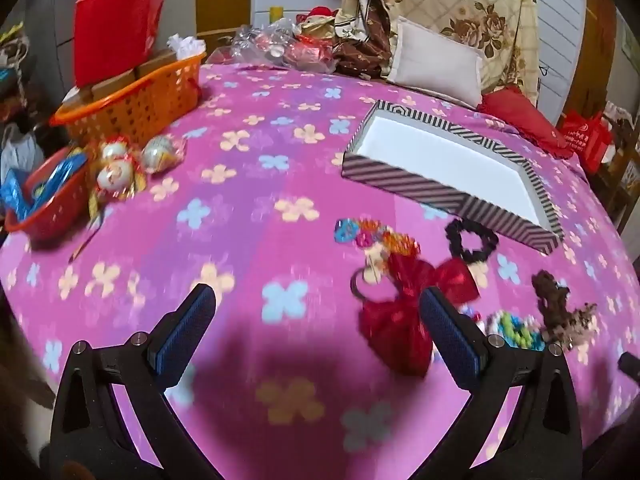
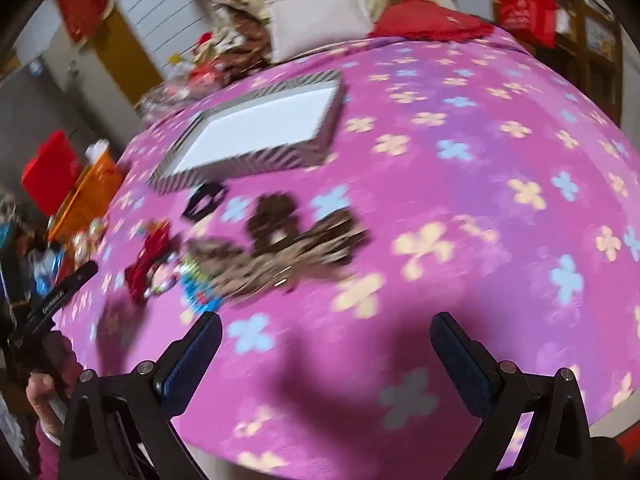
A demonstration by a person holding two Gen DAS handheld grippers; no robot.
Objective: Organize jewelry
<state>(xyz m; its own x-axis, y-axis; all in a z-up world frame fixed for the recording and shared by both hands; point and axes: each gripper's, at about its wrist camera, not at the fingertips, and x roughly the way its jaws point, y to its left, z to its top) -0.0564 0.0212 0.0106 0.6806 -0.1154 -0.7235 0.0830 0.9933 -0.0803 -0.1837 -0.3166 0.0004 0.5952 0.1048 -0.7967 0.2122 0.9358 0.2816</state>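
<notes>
While both our grippers hang tilted down over the bed (image 1: 248, 208), neither one holds anything: the jaws of the left gripper (image 1: 318, 300) stand wide apart with only the pink flowered blanket between them, and the jaws of the right gripper (image 2: 326, 328) are just as wide over bare blanket.

We see the hair accessories lying in a loose cluster on the blanket, just in front of a shallow striped box (image 1: 452, 196) whose white inside is in plain sight. Nearest the left gripper is a red bow (image 1: 400, 320), partly behind its right finger. Just beyond the bow lies a string of colourful small clips (image 1: 372, 236), and beside those, close to the box wall, a black scrunchie (image 1: 472, 240). To the right of the bow we make out a brown fuzzy hair tie (image 1: 560, 304) and a small green and blue piece (image 1: 516, 330), too blurred to name further.

From the right wrist view the same cluster sits ahead and to the left, smeared by motion blur, with the box beyond it.

At the far left edge of the bed stand an orange basket (image 1: 136, 104) and a red basket (image 1: 48, 208).
</notes>
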